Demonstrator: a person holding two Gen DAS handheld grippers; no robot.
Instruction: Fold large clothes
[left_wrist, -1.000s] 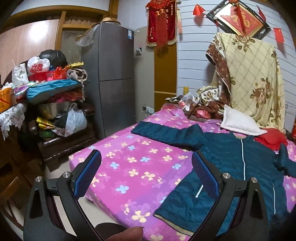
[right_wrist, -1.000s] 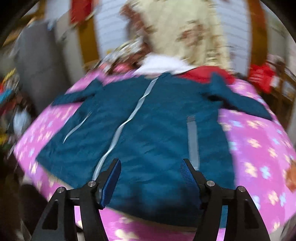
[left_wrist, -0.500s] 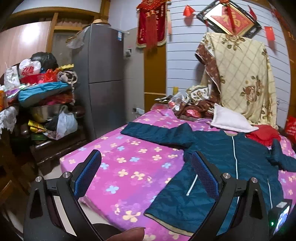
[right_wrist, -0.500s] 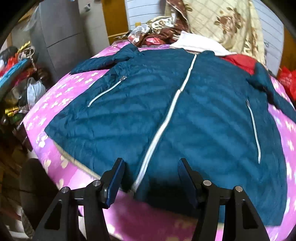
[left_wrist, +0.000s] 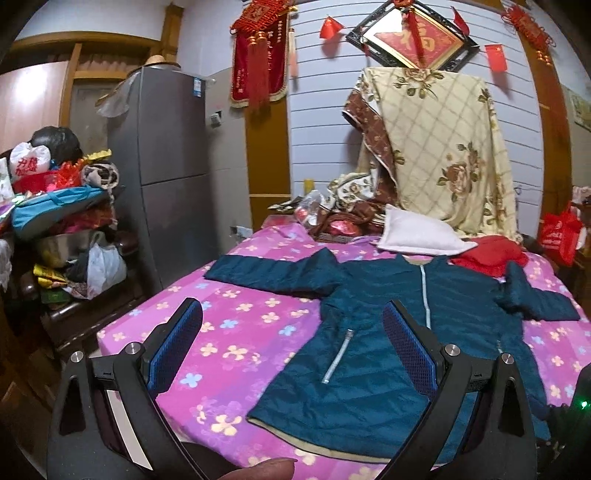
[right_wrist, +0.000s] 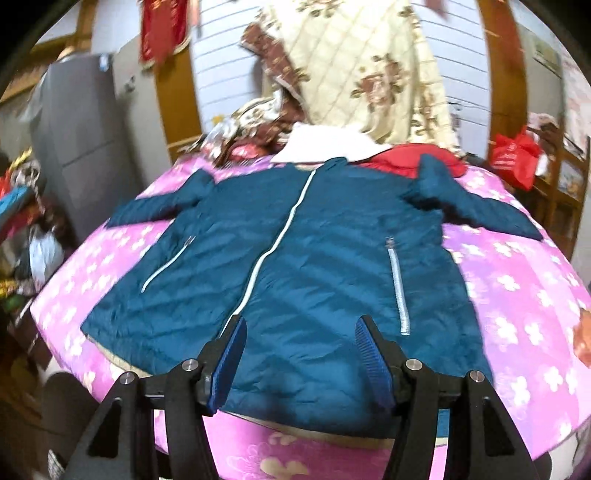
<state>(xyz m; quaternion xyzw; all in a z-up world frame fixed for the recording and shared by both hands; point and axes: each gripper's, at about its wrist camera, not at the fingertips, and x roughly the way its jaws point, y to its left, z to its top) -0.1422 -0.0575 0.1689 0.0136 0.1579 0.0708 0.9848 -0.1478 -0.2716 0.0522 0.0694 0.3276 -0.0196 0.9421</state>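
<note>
A teal quilted jacket (left_wrist: 354, 391) with a white zipper lies front up on the pink flowered bed (left_wrist: 229, 332), both sleeves spread sideways. My left gripper (left_wrist: 291, 314) hovers open before the bed's near left corner, nothing between its blue pads; the jacket's left hem lies beyond its right finger. In the right wrist view the whole jacket (right_wrist: 314, 258) fills the bed (right_wrist: 517, 295). My right gripper (right_wrist: 301, 325) stands open just above the middle of the hem, beside the zipper's lower end, holding nothing.
A grey fridge (left_wrist: 166, 166) and a cluttered shelf (left_wrist: 62, 221) stand left of the bed. A white pillow (left_wrist: 417, 232), a red garment (left_wrist: 491, 254) and a hanging cream floral blanket (left_wrist: 443, 147) crowd the head end. A red bag (left_wrist: 557, 236) hangs at the right.
The left view has swung right, bringing the whole jacket into view. The right gripper dipped close over the jacket, then drew back and tilted up; its jaws narrowed slightly.
</note>
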